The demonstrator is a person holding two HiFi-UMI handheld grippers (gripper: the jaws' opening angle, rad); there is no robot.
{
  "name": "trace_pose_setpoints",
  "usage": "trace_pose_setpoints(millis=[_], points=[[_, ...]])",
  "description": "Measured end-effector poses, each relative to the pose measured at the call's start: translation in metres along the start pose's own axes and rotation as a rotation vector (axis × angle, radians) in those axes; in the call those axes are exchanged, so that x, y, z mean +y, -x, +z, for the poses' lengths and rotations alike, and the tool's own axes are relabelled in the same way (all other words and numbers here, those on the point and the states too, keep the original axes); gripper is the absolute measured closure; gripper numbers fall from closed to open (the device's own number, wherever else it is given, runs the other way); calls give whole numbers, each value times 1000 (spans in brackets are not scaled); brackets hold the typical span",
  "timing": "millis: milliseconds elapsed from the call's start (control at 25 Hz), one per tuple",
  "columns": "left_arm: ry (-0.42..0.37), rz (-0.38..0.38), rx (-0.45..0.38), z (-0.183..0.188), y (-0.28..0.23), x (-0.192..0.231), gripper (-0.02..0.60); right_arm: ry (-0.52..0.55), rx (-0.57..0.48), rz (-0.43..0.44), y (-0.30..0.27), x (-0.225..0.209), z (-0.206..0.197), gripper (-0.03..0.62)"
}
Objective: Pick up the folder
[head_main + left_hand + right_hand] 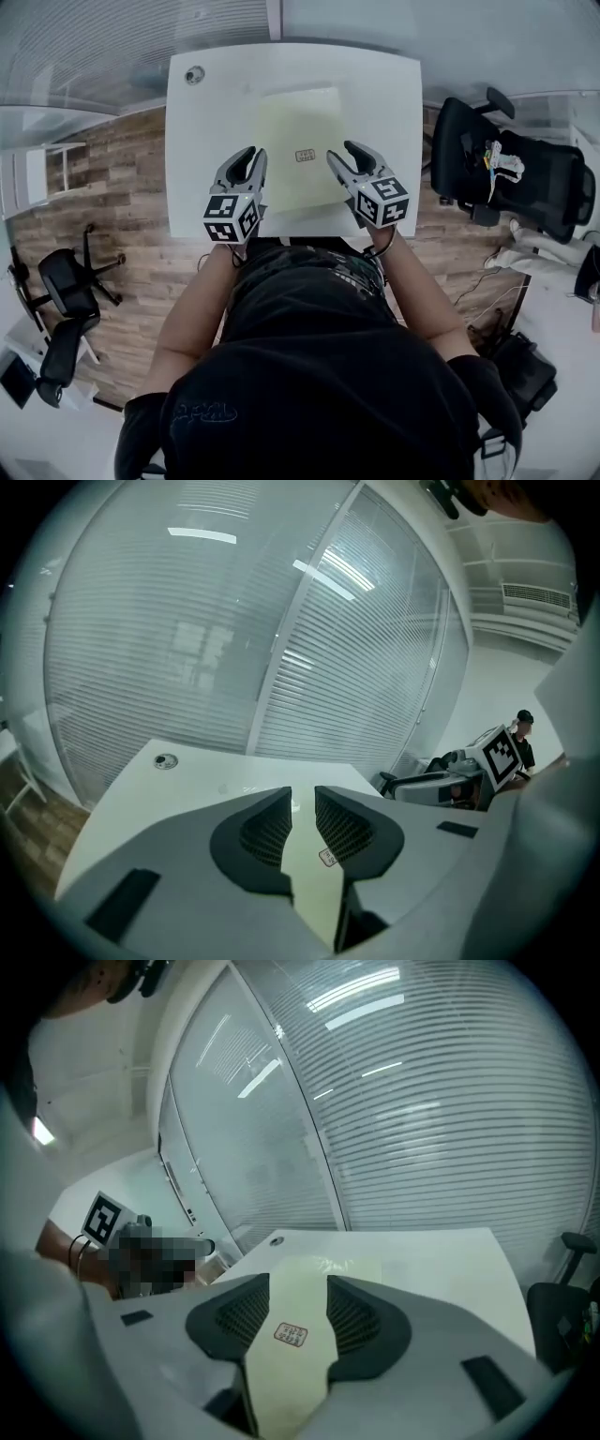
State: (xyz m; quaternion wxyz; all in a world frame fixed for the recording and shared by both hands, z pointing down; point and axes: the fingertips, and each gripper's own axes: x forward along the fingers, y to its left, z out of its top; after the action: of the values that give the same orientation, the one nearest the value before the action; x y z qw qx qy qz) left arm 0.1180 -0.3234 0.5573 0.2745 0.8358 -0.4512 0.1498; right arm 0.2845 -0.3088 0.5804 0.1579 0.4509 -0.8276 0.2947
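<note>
Torso [319, 375]: sitting nearest the lens, crowding the near edge of the worktop [202, 141].
Folder [298, 131]: lying flat and pale yellow on the middle of the worktop, sticker [305, 156] facing up, near edge stopping just inside the worktop edge.
Left hand-held gripper [247, 159]: hovering over the folder's near-left corner, jaws standing only a slit apart, gripping nothing.
Right hand-held gripper [353, 156]: hovering over the near-right part, jaws standing clearly wider, folder showing through the gap but not being pinched.
Risk, no lip: folder hugging the surface, so tips probably skidding across the top and shoving it toward the far edge instead of biting.
Risk, steep entry: lower jaws likely stubbing the worktop if coming down nose-first.
Risk, lopsided grip: one side catching alone, folder probably sagging, fanning open or slipping out.
Risk, left slit: leaving little margin for lining up on the folder's edge.
Edges: near folder edge looking the most reachable; sliding it out past the worktop edge probably giving a bite.
Room: bare worktop lying open left, right and beyond; grommet [194, 75] sitting well apart at the far-left corner; blinds closing off the far side; office chair [511, 173] standing well clear on the right; pull-back room being limited by the torso.
</note>
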Motion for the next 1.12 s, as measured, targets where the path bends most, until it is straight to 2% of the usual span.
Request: trace_pose_setpoints(millis=[200,360,520,600,720,1120], points=[[52,26,30,-25,-9,4,437,13,78,63,-15,-12,-25,352],[116,31,75,-47,-16,5,314,-17,135,97,-24,-23,-43,309],[162,31,127,-68,-26,8,242,-35,184,108,-31,-34,-59,283],[215,7,153,-81,-34,9,211,-43,200,106,-35,-41,-66,278],[270,-6,185,-96,-47,13,182,-54,225,94,-41,-53,-78,277],[312,38,280,-129,-61,27,161,-139,307,127,-51,-67,-107,267]])
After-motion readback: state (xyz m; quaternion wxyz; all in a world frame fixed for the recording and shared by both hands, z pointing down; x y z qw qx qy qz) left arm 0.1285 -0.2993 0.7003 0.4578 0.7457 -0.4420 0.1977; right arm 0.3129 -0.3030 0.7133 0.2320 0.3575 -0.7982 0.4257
